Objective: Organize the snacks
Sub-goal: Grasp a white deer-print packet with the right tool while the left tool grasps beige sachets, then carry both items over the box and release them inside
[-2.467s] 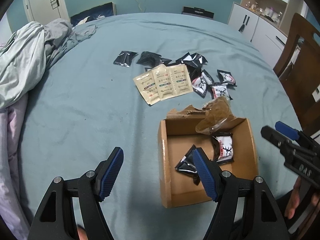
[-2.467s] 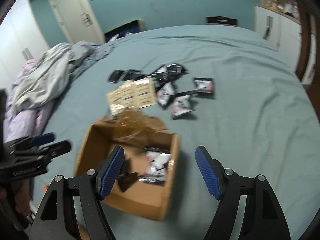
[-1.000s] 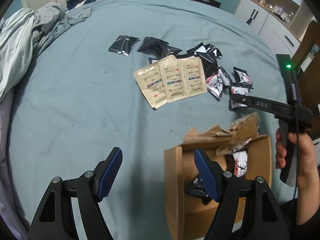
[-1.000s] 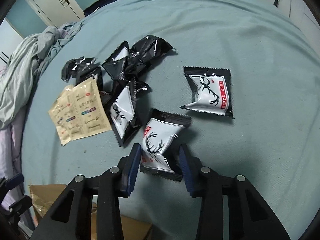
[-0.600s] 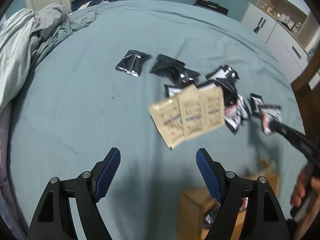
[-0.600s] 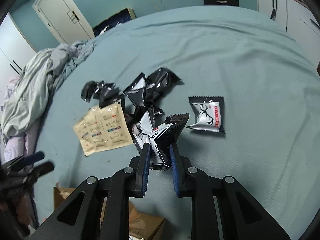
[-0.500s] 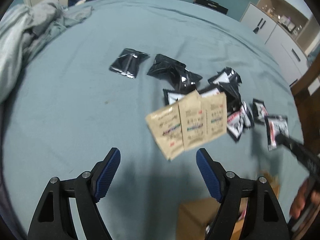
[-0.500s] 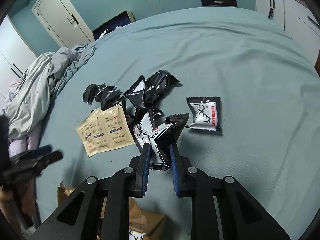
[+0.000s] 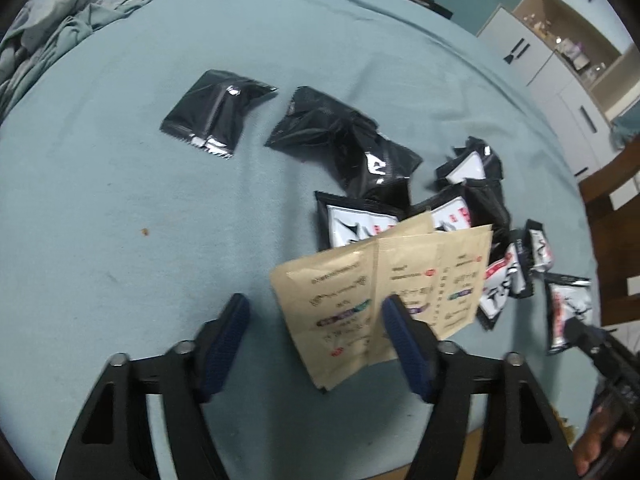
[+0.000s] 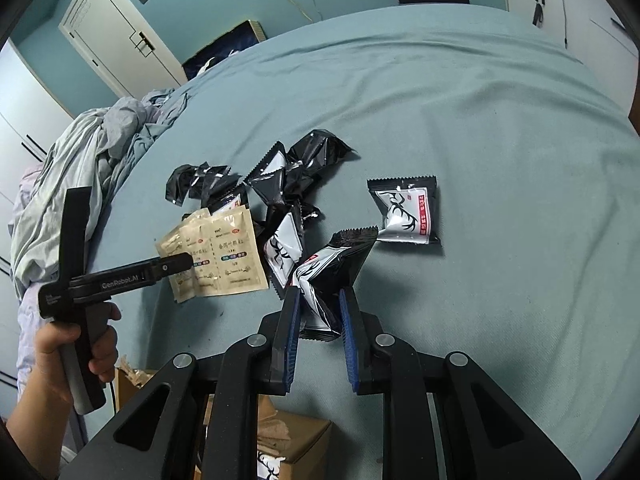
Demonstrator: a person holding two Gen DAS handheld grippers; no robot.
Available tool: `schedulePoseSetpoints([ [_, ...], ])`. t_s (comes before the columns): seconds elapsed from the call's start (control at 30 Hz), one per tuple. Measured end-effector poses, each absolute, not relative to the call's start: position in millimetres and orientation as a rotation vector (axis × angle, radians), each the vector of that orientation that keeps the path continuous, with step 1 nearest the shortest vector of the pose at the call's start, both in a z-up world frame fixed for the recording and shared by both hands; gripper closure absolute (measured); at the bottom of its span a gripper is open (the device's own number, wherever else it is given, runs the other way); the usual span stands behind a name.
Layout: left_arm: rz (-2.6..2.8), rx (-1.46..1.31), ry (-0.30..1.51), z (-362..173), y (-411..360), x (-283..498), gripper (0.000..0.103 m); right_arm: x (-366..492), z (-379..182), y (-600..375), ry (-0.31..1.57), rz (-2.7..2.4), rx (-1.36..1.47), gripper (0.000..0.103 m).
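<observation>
Right claw (image 10: 318,312): closed on a deer-print snack packet (image 10: 332,280) — black crimped edges, white face with a black antler drawing and a red strip; the packet is creased between the blue pads and lifted off the bed.
Left claw (image 9: 314,336): jaws closing, pointing steeply down over the tan sachets (image 9: 384,292); the right blue pad overlaps their near edge in the left wrist view, the left pad is over bare sheet, and whether the pads touch them I cannot tell.
Tan sachets: 3 flat beige sachets fanned side by side, small printed text with coloured bands; they lie on the bed at 6 o'clock of the black packet pile.
Black packet pile (image 9: 360,152): glossy, crumpled, mostly plain backs up, some showing white deer faces.
Lone black packet (image 9: 216,118): flat, back seam up, at 10 o'clock of the pile, apart from it.
Single deer packet (image 10: 406,210): face up, at 3 o'clock of the pile in the right wrist view, just apart from the rest.
Bed (image 10: 500,128): teal sheet — rumpled grey bedding (image 10: 80,160) at its 9 o'clock edge.
Cardboard box (image 10: 292,440): open, torn flaps, under the right claw; a deer packet shows inside.
Left hand (image 10: 76,350): wrapped around its claw's handle.
</observation>
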State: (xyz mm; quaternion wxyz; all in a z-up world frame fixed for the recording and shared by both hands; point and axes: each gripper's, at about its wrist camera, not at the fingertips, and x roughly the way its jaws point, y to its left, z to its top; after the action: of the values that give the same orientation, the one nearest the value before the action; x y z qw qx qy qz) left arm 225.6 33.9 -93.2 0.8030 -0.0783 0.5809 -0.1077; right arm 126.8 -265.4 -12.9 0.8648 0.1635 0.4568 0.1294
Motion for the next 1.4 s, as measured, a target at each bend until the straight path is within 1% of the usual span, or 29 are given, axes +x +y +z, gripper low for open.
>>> schedulePoseSetpoints([
  [0.07,-0.254,-0.175,1.240,-89,32,224,0.066,128,-16,-265,0.968,0.264,0.344,0.085],
  [0.13,-0.261,-0.178,1.233,-84,29,222,0.076,127,-17,-266,0.972,0.256,0.343,0.085],
  [0.37,-0.309,-0.218,1.195,-59,25,207,0.094,117,-11,-268,0.958,0.245,0.344,0.085],
  [0.43,-0.323,-0.211,1.165,-47,24,199,0.097,115,-11,-269,0.958,0.240,0.344,0.085],
  [0.57,-0.332,-0.212,1.119,-28,24,189,0.101,110,-10,-273,0.948,0.235,0.356,0.085],
  [0.9,-0.323,-0.108,1.007,25,25,135,0.101,80,-5,-294,0.878,0.154,0.386,0.085],
  [1.07,-0.310,0.014,0.951,48,20,90,0.101,55,10,-299,0.829,0.144,0.388,0.085],
  [1.2,-0.328,0.031,0.925,57,20,57,0.101,29,20,-298,0.785,0.153,0.376,0.085],
  [1.4,-0.394,0.055,0.916,61,7,14,0.101,-4,21,-295,0.780,0.172,0.372,0.085],
])
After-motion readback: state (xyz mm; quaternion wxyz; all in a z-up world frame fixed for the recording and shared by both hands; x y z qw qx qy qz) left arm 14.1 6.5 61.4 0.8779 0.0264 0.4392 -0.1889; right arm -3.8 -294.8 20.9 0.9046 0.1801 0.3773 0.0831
